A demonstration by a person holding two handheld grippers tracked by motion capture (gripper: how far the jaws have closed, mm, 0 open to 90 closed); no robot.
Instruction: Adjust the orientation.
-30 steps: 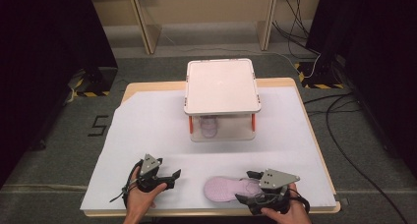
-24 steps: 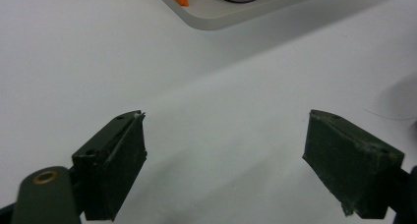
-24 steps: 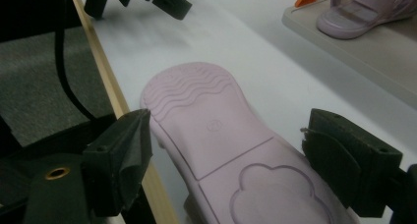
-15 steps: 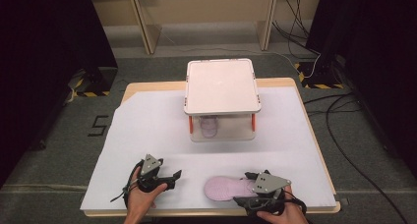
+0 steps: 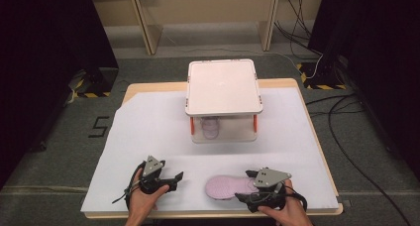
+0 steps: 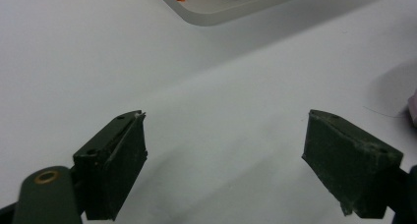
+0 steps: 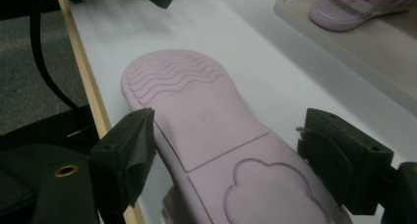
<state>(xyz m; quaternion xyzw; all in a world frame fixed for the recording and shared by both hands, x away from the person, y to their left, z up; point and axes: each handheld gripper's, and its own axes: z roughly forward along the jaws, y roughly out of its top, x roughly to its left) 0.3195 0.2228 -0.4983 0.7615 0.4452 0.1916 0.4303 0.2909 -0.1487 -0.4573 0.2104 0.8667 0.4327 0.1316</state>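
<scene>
The shoe point(image 7: 216, 150) by the table's near edge is pale lilac, its upturned sole ridged with wavy lines at the toe and stamped with a cloud outline at the heel. Its mate point(image 7: 359, 5) is the same lilac. The rack point(image 5: 224, 87) is off-white with orange legs. The sheet point(image 5: 148, 132) is white, the jaws black.

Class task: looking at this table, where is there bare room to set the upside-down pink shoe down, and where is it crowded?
Free: the white sheet left of the two-tier rack, and the strip between the rack and both grippers. Also free: right of the rack. Crowded: the near edge, where the left gripper, the upturned shoe and the right gripper sit close; the rack's lower shelf holds another shoe.
</scene>
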